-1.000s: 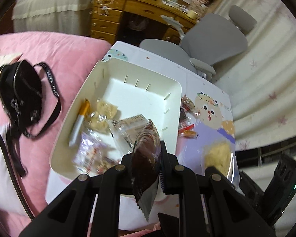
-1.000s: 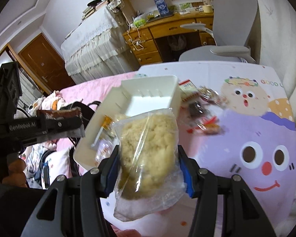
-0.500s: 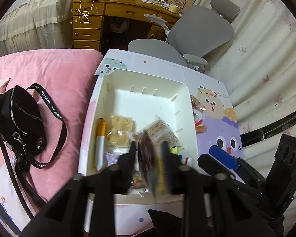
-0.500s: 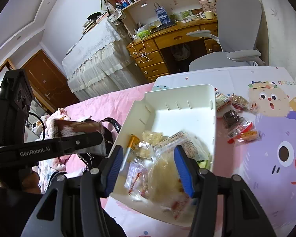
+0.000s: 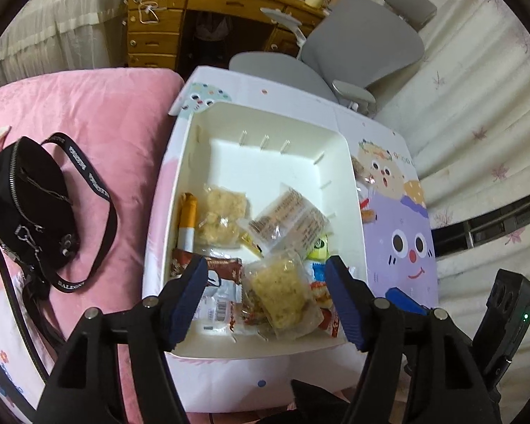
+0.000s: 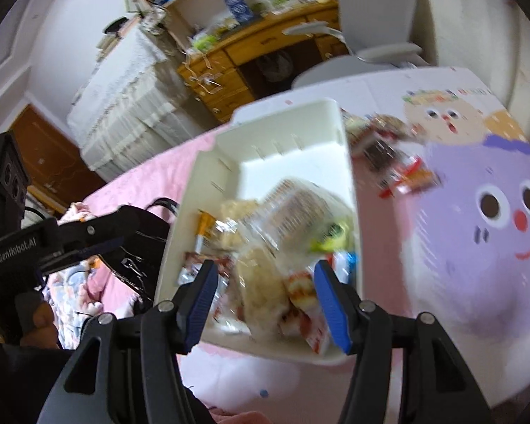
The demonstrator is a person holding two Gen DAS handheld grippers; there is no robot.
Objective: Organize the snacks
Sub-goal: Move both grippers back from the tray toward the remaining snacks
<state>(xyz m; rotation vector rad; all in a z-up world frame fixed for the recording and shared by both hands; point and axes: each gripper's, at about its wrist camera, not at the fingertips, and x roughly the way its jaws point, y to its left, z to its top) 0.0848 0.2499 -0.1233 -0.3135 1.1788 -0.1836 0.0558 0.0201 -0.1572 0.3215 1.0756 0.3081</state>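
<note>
White plastic forms a rectangular bin [image 5: 194,148] at the centre of the left wrist frame, set on a cartoon-printed table top [image 5: 399,247]. Wrapped snacks are piled in the bin's lower half: a clear bag of pale crumbly cake [image 5: 282,293], a brown wrapper [image 5: 226,268], an orange stick [image 5: 188,224]. The left gripper [image 5: 266,304] is held spread wide above them, gripping nothing. In the right wrist frame, which is blurred, the right gripper [image 6: 263,305] is likewise spread apart and empty over the bin [image 6: 348,190]. More small snack packets [image 6: 395,166] are seen on the table, right of the bin. A black shoulder bag [image 5: 21,198] lies on pink bedding [image 5: 116,113] at left.
</note>
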